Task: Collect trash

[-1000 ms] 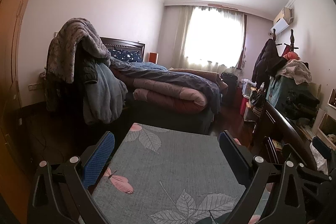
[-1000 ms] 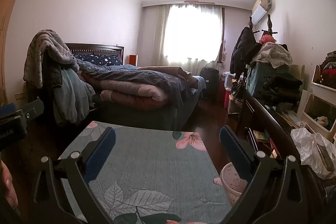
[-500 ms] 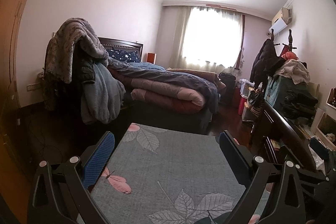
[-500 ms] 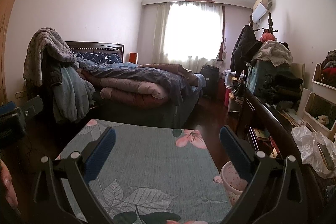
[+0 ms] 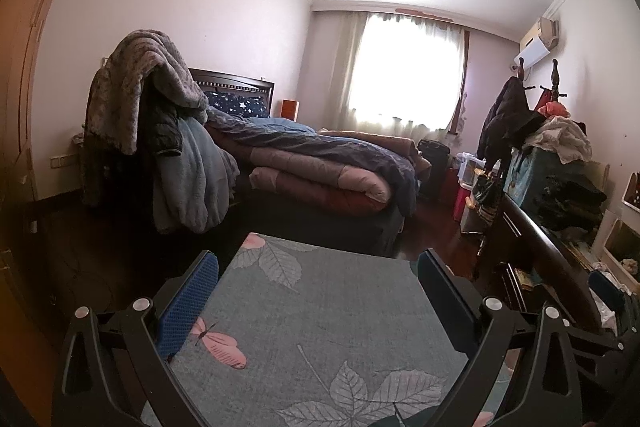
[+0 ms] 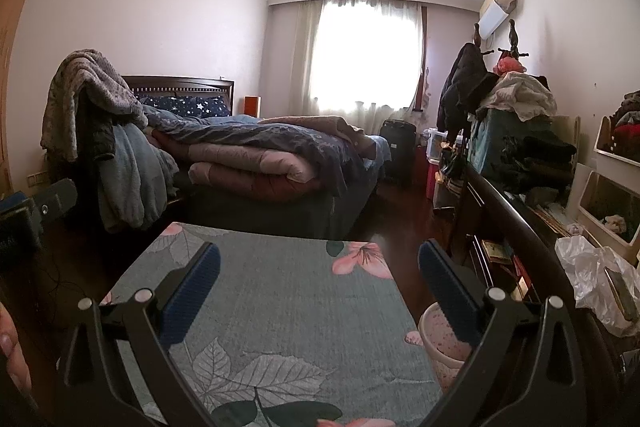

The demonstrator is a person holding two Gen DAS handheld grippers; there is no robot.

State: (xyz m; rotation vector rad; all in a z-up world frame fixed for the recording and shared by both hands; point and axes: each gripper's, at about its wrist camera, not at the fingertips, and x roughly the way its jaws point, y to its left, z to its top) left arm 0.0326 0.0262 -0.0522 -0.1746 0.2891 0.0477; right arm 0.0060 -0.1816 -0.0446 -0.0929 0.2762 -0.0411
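Note:
My left gripper (image 5: 318, 279) is open and empty, held above a table with a grey-green leaf-print cloth (image 5: 320, 307). My right gripper (image 6: 320, 275) is open and empty above the same cloth (image 6: 280, 291). A pink speckled bin (image 6: 444, 343) stands by the table's right edge, under my right finger. A crumpled white plastic bag (image 6: 592, 283) lies on the dark dresser at the right. No trash shows on the cloth. My left gripper's body (image 6: 24, 219) shows at the left edge of the right wrist view.
A bed (image 5: 328, 171) piled with quilts stands beyond the table, with blankets draped over a chair (image 5: 160, 131) at the left. A dark dresser (image 6: 516, 223) loaded with clothes and boxes runs along the right wall. A bright window (image 6: 368, 55) is at the far end.
Both views have shifted slightly; the room sits a little differently in frame. Both grippers stay open and empty over the cloth.

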